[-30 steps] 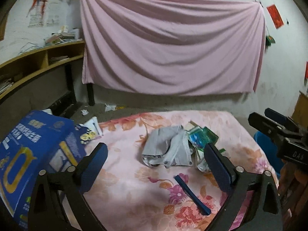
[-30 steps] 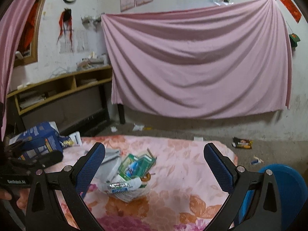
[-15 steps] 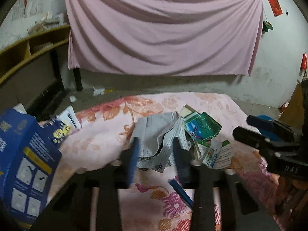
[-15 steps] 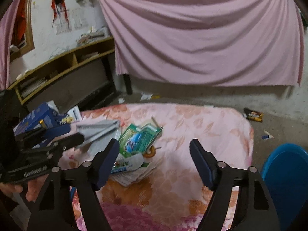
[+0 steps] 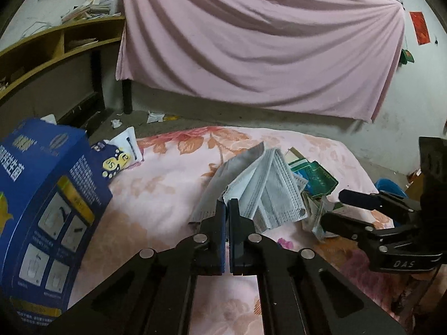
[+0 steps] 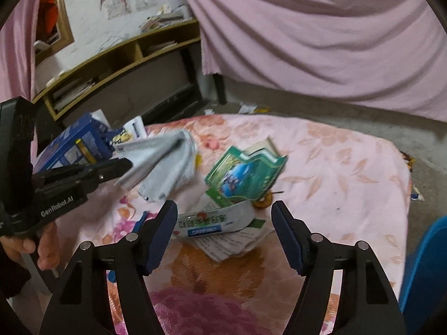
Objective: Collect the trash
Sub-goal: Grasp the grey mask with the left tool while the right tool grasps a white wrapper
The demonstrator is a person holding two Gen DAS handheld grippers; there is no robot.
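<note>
Through the left wrist view: left tongs (image 5: 226, 205) clenched tight, tips nipping the near edge of a fanned stack of grey face masks (image 5: 268, 192). Masks spread out ahead and a little right of those tips, flat on the surface (image 5: 173, 184) with its pink flowered cloth. Just right of the masks, a green packet (image 5: 318, 178) and crumpled wrappers. To the far left of the tongs, a tall blue box (image 5: 47, 195), upright at the surface's edge. At the right, the right tongs (image 5: 333, 208) reaching in, tips near the wrappers. Beyond the surface, a grey floor (image 5: 195, 117) with paper scraps (image 5: 155, 117), a big pink sheet (image 5: 251, 50) hung across the wall, and a wooden shelf (image 5: 56, 44) piled with papers up left.

Through the right wrist view: right tongs closing but not yet pressing on anything, with a white printed packet (image 6: 212, 220) on folded paper between and just ahead of the tips. Green packet straight beyond it. Masks up left, blurred, meeting the tip of the left tongs. A hand (image 6: 42, 245) under that tool at the left edge. Blue bin (image 6: 424, 265) low at the right, off the surface
</note>
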